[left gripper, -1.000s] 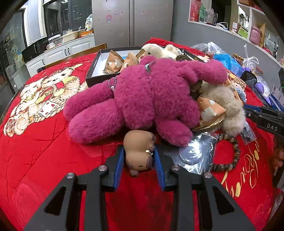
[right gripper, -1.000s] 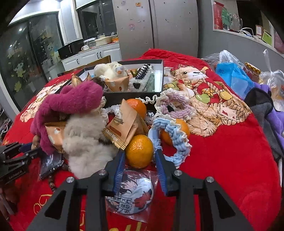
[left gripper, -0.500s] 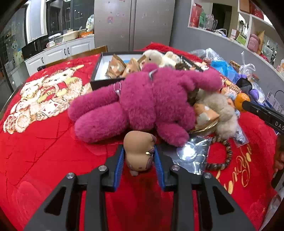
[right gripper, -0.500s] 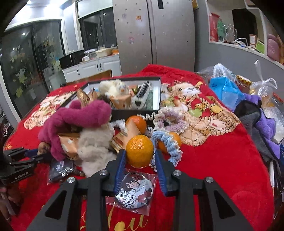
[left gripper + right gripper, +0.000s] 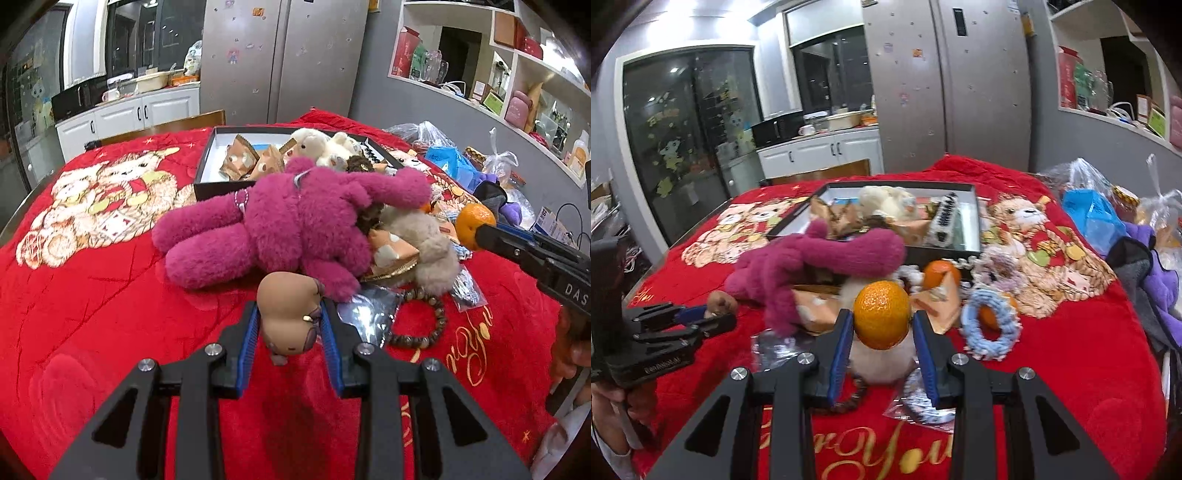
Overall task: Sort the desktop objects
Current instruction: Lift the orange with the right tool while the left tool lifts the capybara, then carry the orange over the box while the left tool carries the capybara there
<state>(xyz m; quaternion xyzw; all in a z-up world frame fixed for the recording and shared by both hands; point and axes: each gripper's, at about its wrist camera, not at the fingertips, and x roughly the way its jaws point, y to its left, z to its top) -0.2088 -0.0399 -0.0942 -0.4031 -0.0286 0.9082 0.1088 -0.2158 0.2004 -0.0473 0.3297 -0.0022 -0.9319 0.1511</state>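
My left gripper point(image 5: 290, 319) is shut on a small brown capybara toy point(image 5: 290, 314) and holds it above the red cloth, in front of a big magenta plush bear point(image 5: 291, 225). My right gripper point(image 5: 882, 325) is shut on an orange point(image 5: 882, 314) and holds it up over the pile; the orange also shows in the left wrist view point(image 5: 474, 225). A black box point(image 5: 960, 253) behind the pile holds snack packets, a white plush and a comb-like item. The left gripper shows at the left of the right wrist view point(image 5: 701, 319).
A grey fluffy toy point(image 5: 428, 251), snack packets, a bead bracelet point(image 5: 417, 321), plastic pouches, another orange point(image 5: 942, 273) and knitted rings point(image 5: 991, 328) lie on the red cloth point(image 5: 92, 314). Bags and clothes crowd the right edge point(image 5: 1137, 254).
Both grippers have risen. The right one lifted the orange off the cloth; the left one lifted the capybara toy clear of the cloth.
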